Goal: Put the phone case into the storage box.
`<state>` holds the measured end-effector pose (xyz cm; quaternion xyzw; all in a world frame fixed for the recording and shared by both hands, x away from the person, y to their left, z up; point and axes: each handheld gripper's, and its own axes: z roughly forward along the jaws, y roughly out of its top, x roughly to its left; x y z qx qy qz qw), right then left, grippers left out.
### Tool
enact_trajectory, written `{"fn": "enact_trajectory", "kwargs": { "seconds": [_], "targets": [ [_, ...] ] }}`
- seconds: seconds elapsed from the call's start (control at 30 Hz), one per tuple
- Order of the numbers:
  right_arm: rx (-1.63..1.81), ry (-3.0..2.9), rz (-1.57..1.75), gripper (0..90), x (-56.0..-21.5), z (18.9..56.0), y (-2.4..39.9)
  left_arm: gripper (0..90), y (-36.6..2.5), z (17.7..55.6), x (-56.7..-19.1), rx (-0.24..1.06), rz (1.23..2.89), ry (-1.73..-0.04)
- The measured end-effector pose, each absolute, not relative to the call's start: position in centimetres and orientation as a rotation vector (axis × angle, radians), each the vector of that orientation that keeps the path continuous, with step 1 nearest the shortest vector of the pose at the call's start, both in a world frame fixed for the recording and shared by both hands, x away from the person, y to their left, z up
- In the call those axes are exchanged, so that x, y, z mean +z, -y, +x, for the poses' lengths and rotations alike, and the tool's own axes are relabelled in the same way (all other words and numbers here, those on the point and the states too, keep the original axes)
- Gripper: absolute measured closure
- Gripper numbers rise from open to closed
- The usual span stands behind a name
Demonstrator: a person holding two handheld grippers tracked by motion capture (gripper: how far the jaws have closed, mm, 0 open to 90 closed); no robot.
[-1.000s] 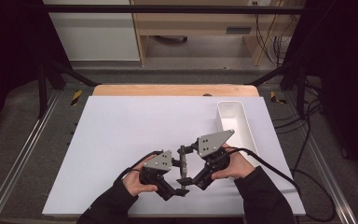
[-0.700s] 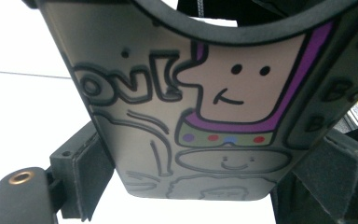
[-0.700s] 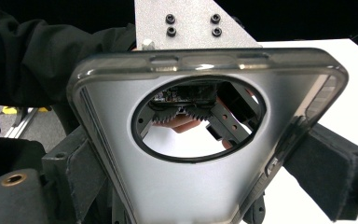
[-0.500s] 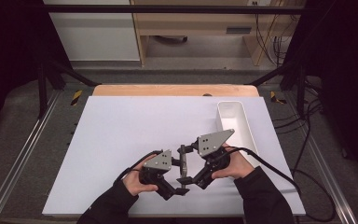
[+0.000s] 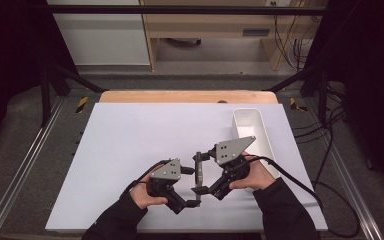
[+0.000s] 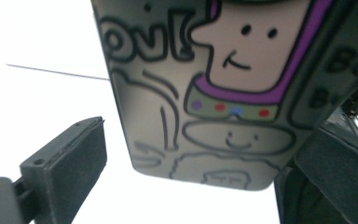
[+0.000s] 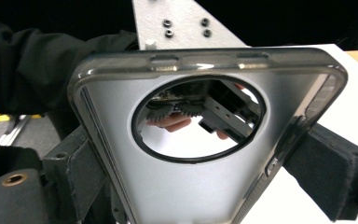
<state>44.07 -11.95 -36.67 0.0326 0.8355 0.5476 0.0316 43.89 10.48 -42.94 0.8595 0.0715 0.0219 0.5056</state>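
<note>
Between both grippers, cartoon-printed translucent phone case (image 6: 205, 93).

On my white table (image 5: 130, 150) there's a white bin (image 5: 250, 131) at the right, wooden shelf (image 5: 205, 30) behind.

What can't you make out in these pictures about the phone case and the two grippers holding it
- Phone case: the left gripper view cuts off its drawn side's lettering at the top edge; in the high view it is edge-on, too thin to read.
- Left gripper: in its own view, whether the right-hand pad touches the case is too dark and blurred.
- White bin: in the high view the right gripper covers its near end.
</note>
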Motion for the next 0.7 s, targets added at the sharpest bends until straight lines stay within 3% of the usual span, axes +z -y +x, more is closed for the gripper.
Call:
{"fn": "enact_trajectory", "kwargs": {
  "seconds": [0.7],
  "targets": [
    [1.666,-2.379,0.317,12.0,-34.3,44.5,14.4,0.0,-16.0,44.0,-42.3,0.222,1.968,-0.421]
  ]
}}
